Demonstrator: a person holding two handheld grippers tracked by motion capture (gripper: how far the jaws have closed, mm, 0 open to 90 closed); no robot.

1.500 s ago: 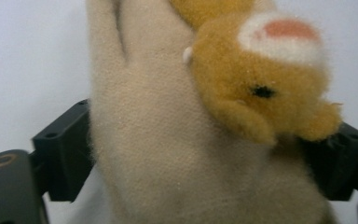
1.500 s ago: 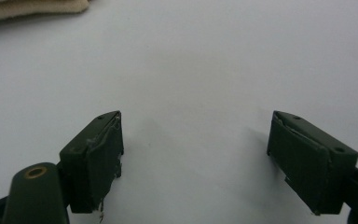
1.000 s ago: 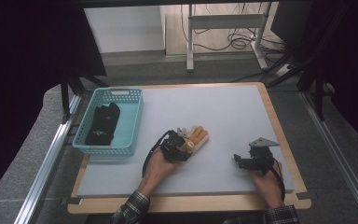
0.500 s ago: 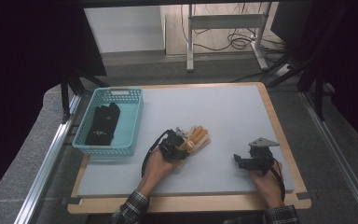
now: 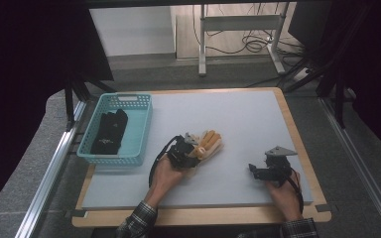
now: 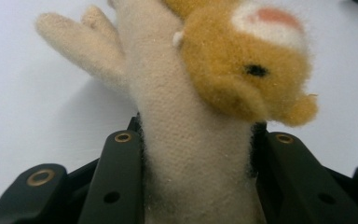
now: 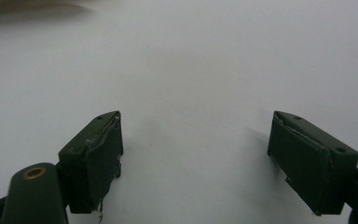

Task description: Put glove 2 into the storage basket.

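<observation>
Grey table (image 5: 238, 119): blue basket (image 5: 140, 130) left, plush glove (image 5: 209, 144) centre.

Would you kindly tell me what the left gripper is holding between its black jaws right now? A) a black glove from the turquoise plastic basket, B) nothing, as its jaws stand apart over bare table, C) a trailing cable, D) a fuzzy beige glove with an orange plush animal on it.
D: the left gripper has its jaws pressed against both sides of the fuzzy beige glove with an orange plush animal, as its own view shows.

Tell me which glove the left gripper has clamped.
The beige fuzzy glove on the mat, between the left gripper fingers; the black glove lies in the basket.
</observation>
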